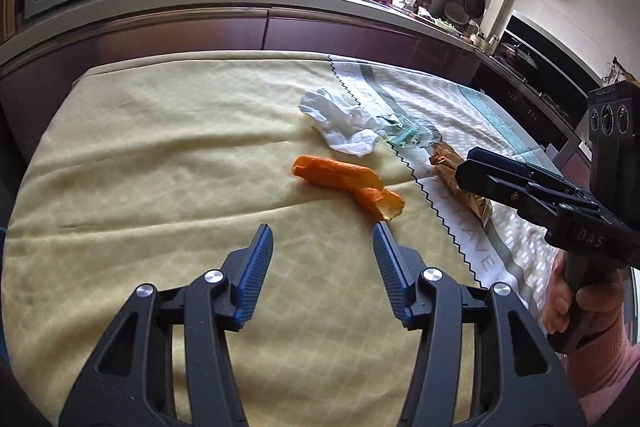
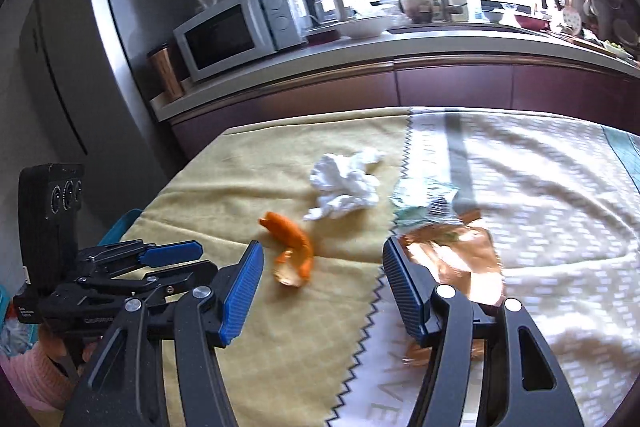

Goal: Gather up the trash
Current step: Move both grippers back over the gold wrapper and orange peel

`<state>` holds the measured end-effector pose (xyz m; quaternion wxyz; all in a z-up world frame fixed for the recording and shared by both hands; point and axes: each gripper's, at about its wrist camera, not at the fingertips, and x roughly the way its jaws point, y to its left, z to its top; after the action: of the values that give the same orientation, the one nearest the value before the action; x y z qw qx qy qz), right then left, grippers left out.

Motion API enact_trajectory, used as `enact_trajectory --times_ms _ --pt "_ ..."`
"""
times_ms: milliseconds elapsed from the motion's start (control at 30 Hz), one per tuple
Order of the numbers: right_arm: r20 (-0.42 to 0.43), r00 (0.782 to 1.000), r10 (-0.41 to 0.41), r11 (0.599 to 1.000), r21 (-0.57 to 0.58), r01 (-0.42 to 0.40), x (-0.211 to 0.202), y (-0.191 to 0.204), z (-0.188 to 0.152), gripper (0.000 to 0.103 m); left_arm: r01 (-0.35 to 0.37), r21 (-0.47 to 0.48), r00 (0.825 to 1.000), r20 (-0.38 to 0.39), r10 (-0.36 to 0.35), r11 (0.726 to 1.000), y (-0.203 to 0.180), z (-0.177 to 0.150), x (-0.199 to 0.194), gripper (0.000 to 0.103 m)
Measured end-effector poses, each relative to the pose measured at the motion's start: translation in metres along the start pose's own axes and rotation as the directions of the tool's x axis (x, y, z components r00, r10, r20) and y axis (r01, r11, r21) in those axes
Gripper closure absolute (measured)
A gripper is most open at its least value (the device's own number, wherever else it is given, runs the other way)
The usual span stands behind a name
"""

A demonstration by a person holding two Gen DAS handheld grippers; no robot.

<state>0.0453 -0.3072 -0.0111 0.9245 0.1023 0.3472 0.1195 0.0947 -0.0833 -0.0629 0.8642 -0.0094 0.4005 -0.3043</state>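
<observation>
An orange peel [image 1: 348, 185] lies on the yellow cloth, also in the right wrist view [image 2: 294, 253]. A crumpled white tissue [image 1: 342, 125] [image 2: 346, 185] lies behind it. A clear greenish wrapper [image 1: 408, 137] [image 2: 424, 203] and a shiny copper wrapper [image 1: 460, 183] [image 2: 460, 259] lie on the patterned cloth. My left gripper [image 1: 322, 233] is open and empty, just short of the peel. My right gripper [image 2: 322, 253] is open and empty, its right finger beside the copper wrapper; it shows in the left wrist view [image 1: 480, 167] over that wrapper.
The table [image 1: 140, 155] is covered with a yellow cloth and a white patterned cloth [image 2: 540, 187]. Behind it runs a kitchen counter with a microwave [image 2: 240, 31], bowls and a sink. A fridge [image 2: 100, 47] stands at left. A blue bin edge [image 2: 120, 227] shows beside the table.
</observation>
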Motion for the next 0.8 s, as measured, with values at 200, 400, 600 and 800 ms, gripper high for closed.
enact_trajectory --times_ms 200,400,600,800 --pt "-0.016 0.994 -0.107 0.993 0.057 0.108 -0.005 -0.040 -0.011 0.043 0.008 0.002 0.998 -0.054 -0.008 1.000 -0.019 0.016 0.030 0.044" --pt "-0.045 0.990 -0.134 0.990 0.040 0.136 0.004 -0.046 -0.018 0.043 0.007 -0.003 0.995 -0.099 -0.008 1.000 -0.028 0.025 0.050 0.044" --pt "-0.065 0.984 -0.163 0.987 -0.009 0.163 0.012 -0.040 -0.020 0.047 -0.021 -0.001 0.993 -0.112 0.021 1.000 -0.033 0.028 0.061 0.050" --pt "-0.080 0.986 -0.148 0.989 0.003 0.148 0.013 -0.043 -0.022 0.074 -0.008 -0.015 0.993 -0.120 0.006 1.000 -0.030 0.027 0.061 0.087"
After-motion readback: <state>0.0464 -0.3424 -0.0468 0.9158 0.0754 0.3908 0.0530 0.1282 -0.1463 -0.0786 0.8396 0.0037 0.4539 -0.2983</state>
